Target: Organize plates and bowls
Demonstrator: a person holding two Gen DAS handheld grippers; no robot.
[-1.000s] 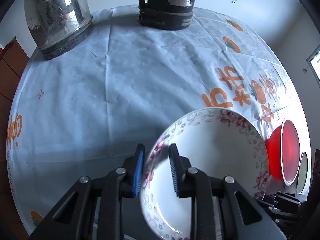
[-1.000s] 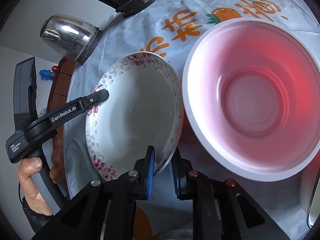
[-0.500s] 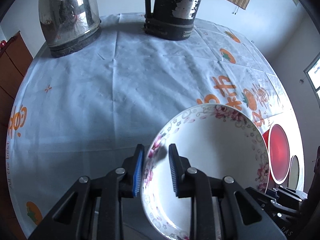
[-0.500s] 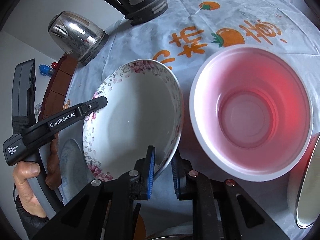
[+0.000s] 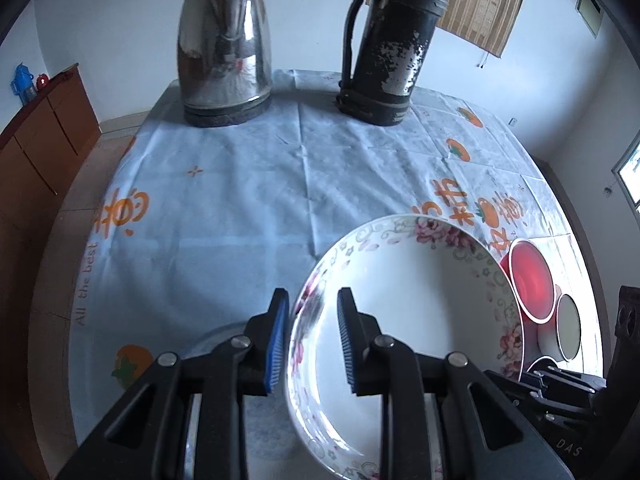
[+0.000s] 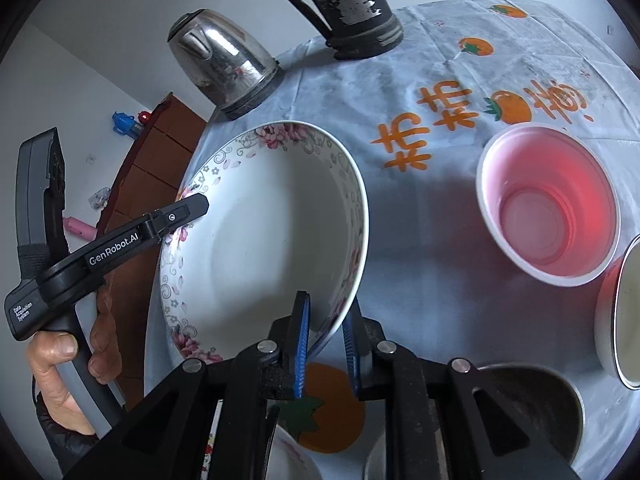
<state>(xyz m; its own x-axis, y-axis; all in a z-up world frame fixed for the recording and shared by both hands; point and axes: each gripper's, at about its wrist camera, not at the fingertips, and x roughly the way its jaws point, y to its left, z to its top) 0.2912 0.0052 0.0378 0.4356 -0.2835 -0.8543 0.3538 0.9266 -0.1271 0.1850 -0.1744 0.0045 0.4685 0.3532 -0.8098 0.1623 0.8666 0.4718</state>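
Note:
A white deep plate with a pink flower rim (image 5: 412,320) (image 6: 260,240) hangs tilted above the table, held from both sides. My left gripper (image 5: 310,312) is shut on its left rim, seen from the side as the black left gripper (image 6: 176,216) in the right wrist view. My right gripper (image 6: 326,320) is shut on the plate's near right rim. A red plastic bowl (image 6: 548,204) (image 5: 532,280) stands on the cloth to the right, with a white bowl (image 5: 568,328) (image 6: 624,320) beside it. A metal bowl (image 6: 532,412) sits low at the right.
A steel kettle (image 5: 224,52) and a worn black thermos (image 5: 392,44) stand at the table's far edge. The cloth (image 5: 240,200) has orange prints. A brown cabinet (image 5: 36,148) is to the left. A person's hand (image 6: 60,364) grips the left handle. Another flowered dish (image 6: 292,460) lies under my right gripper.
Both grippers have lifted the flowered plate up and back from the table. The kettle, the thermos and the red bowl now look smaller and farther away.

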